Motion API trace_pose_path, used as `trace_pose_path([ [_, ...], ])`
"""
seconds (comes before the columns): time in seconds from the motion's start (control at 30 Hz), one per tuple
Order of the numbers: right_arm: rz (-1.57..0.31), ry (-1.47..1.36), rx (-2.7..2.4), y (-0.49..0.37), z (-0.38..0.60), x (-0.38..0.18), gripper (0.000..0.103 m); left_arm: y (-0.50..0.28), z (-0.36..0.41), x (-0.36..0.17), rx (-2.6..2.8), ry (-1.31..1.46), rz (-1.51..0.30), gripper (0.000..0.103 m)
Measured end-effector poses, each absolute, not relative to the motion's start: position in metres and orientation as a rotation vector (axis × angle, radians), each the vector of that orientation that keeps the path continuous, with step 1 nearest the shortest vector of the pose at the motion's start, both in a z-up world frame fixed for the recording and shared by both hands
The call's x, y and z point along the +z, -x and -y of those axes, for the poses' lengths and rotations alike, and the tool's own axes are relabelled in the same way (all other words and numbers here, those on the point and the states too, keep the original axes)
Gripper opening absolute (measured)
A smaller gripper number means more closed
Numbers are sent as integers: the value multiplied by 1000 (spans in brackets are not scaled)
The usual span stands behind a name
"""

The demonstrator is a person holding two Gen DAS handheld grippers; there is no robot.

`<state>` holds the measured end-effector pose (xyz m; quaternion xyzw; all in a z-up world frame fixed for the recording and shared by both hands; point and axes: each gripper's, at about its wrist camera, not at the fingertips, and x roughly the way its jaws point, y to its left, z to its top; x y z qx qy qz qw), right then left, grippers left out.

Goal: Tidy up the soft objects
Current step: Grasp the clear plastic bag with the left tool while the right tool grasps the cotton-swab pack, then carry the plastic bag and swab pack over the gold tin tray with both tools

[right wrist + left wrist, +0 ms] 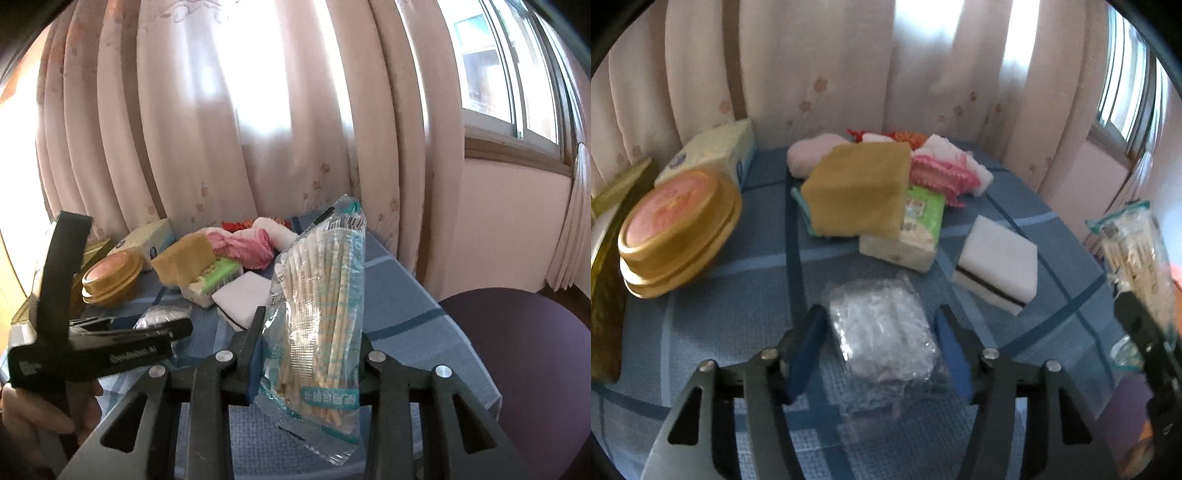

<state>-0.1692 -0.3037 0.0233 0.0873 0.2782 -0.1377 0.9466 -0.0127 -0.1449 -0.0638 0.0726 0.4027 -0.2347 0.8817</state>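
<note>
My left gripper (881, 328) is open, its blue-padded fingers on either side of a clear crinkly plastic packet (886, 332) lying on the blue checked tablecloth (738, 295). My right gripper (310, 332) is shut on a clear bag of cotton swabs (325, 295), held upright above the table; the bag also shows in the left wrist view (1137, 254). A pile of soft things lies further back: a yellow sponge (857, 188), a green tissue pack (916, 229), pink and white cloths (945, 170), a white sponge block (997, 258).
A gold round tin (679, 229) and a pale yellow tissue box (713, 151) sit at the left. A dark gold box (605, 288) stands at the left edge. Curtains (258, 129) hang behind the table. A purple chair seat (524, 362) is to the right.
</note>
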Motion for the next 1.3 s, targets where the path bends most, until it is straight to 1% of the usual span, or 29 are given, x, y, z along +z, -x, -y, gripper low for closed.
trace_pose_path([
  [0.03, -566, -181, -279, 169, 304, 23, 36, 14, 145, -63, -486, -160, -825, 48],
  [0.07, -568, -188, -279, 169, 305, 22, 36, 16, 143, -63, -499, -157, -812, 41],
  [0.1, -571, -194, -280, 168, 305, 21, 36, 15, 141, -62, -520, -140, -815, 37],
  [0.2, -576, -206, -278, 168, 305, 19, 36, 13, 131, -59, -550, -95, -808, 33],
  [0.33, -577, -215, -266, 166, 299, 22, 36, 14, 120, -49, -533, -74, -760, 33],
  [0.6, -566, -196, -217, 157, 269, 31, 36, 21, 84, -12, -495, -61, -635, 33],
  [0.87, -555, -143, -101, 136, 210, 44, 36, 26, 37, 0, -397, -60, -567, 33],
  [1.3, -524, -101, 131, 77, 109, 61, 36, 10, -68, 12, -176, 20, -511, 33],
])
